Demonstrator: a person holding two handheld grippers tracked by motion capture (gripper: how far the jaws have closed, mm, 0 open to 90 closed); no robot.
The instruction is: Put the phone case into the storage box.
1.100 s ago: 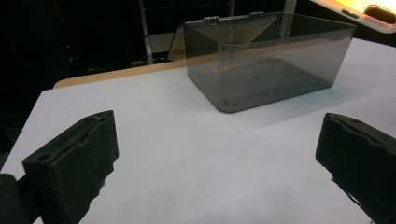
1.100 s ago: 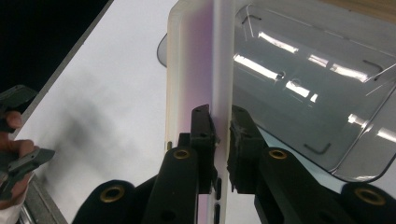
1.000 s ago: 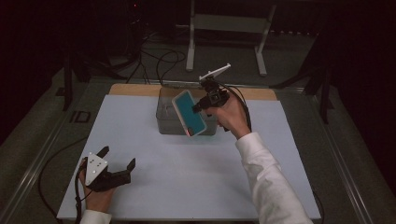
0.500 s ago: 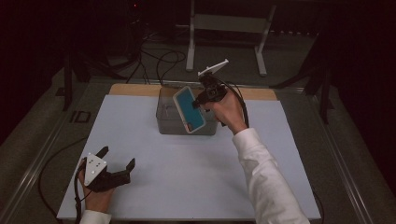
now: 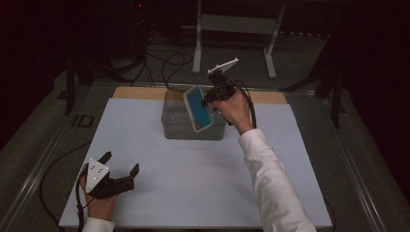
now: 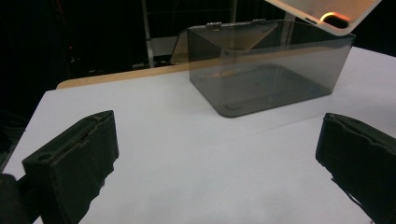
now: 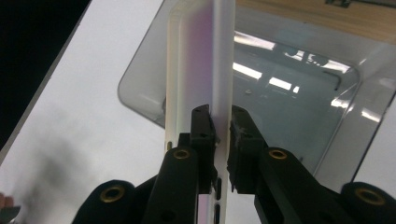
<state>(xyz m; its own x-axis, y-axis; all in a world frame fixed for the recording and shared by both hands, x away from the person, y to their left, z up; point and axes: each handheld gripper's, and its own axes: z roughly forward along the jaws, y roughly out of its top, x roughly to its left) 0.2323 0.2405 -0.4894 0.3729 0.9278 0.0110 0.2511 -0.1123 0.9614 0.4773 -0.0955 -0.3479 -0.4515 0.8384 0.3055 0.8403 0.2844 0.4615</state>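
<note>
While the right tool (image 7: 220, 123) pinches the phone (image 5: 198, 108) by its thin edge, tilted above the open box (image 5: 175, 126), a slip looks possible: the hold is narrow, so a knock on the box wall could twist it loose. Left tool (image 5: 118, 171) rests spread on the worktop (image 5: 193, 183), well apart.

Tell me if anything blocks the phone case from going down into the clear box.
Nothing visible does. The right gripper holds the phone case tilted above the clear box, whose lid is swung back and whose inside looks bare. The left gripper rests open, well away.
</note>
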